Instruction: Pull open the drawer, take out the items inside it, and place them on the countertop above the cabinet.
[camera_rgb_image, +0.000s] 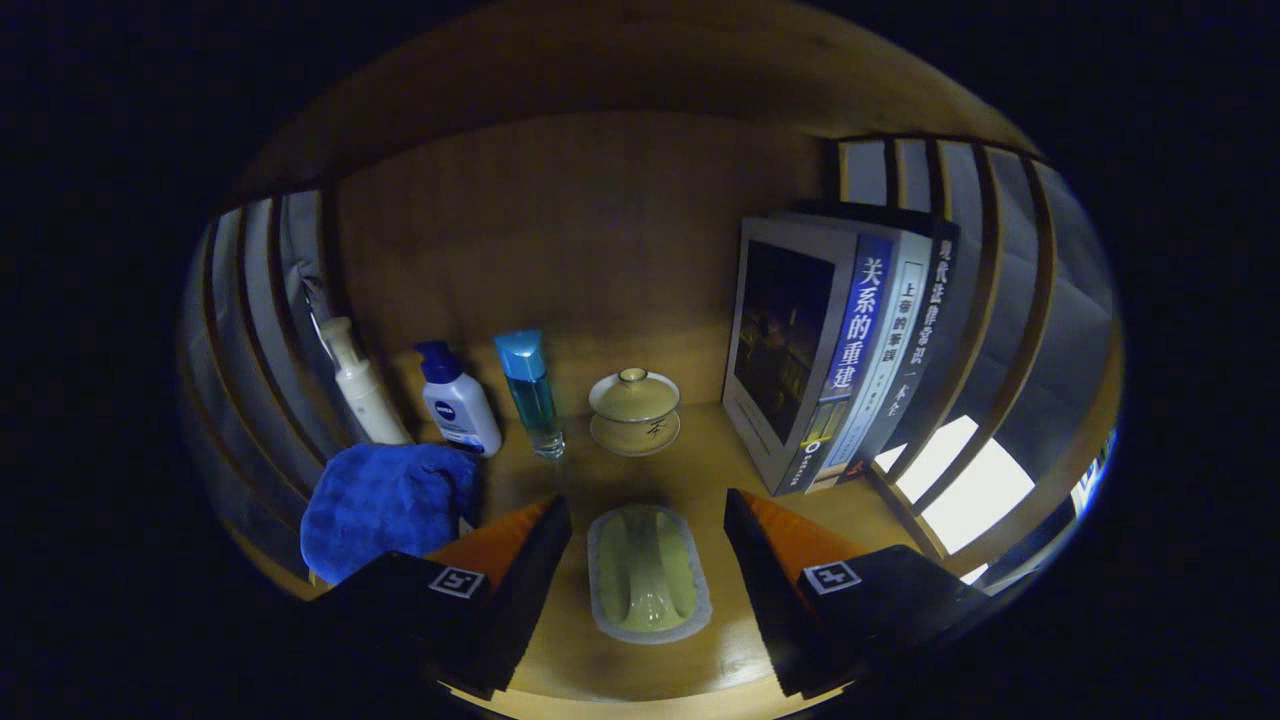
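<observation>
wooden countertop (640, 670) at the bottom of the frame, bare around the gripper (647, 520), whose fingers stand wide with the pale green soap dish (648, 583) between them, untouched. left, a blue cloth (385, 505); beyond, three bottles (458, 405), a lidded cup (634, 410); right, upright books (835, 350) by slatted sides.

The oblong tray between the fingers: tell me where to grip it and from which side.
Grip the oblong tray across its narrow width, on the two long rims, coming straight down from above. It lies flat on the wooden surface, long axis running away from the gripper, whose open fingers already flank it without touching. Its raised pale rim is likely the surest hold.
</observation>
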